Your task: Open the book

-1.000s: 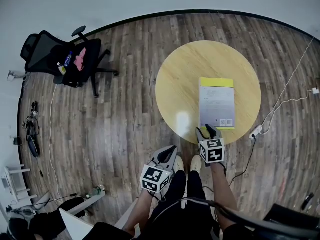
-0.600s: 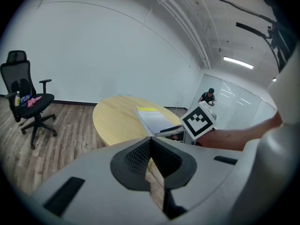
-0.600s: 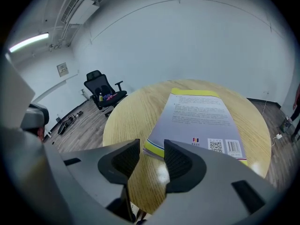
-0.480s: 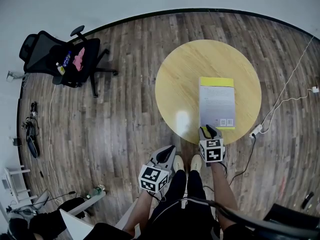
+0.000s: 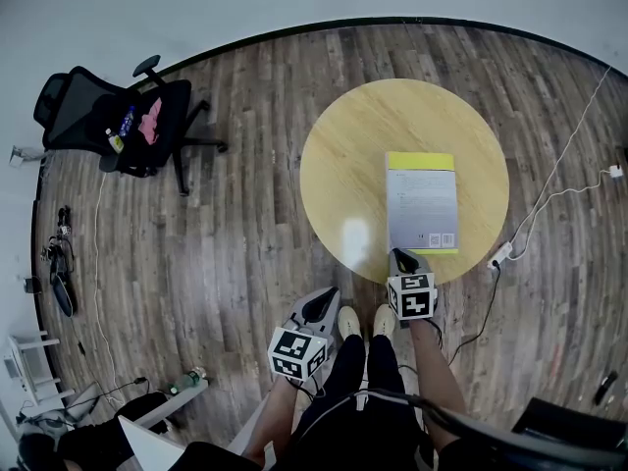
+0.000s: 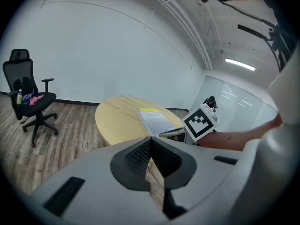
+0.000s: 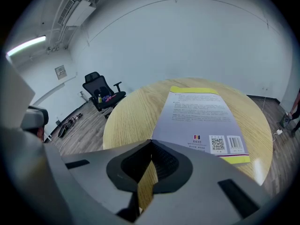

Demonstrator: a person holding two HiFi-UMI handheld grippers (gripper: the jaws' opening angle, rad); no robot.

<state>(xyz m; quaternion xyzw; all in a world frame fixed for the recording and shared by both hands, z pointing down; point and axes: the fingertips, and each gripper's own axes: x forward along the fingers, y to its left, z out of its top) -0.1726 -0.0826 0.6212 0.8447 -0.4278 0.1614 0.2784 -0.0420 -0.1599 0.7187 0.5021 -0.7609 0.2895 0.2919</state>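
Yellow-wood round bench carries the closed book, lying back cover up just right of centre. The right tongs sit at the book's near edge and have just clenched shut, with nothing visible between them. The left tongs hang clenched and empty over the floor.

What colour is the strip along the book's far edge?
Yellow strip on the book, clearest in the right gripper view.

The round wooden table on the plank floor carries one closed book, lying flat right of centre, back cover up.
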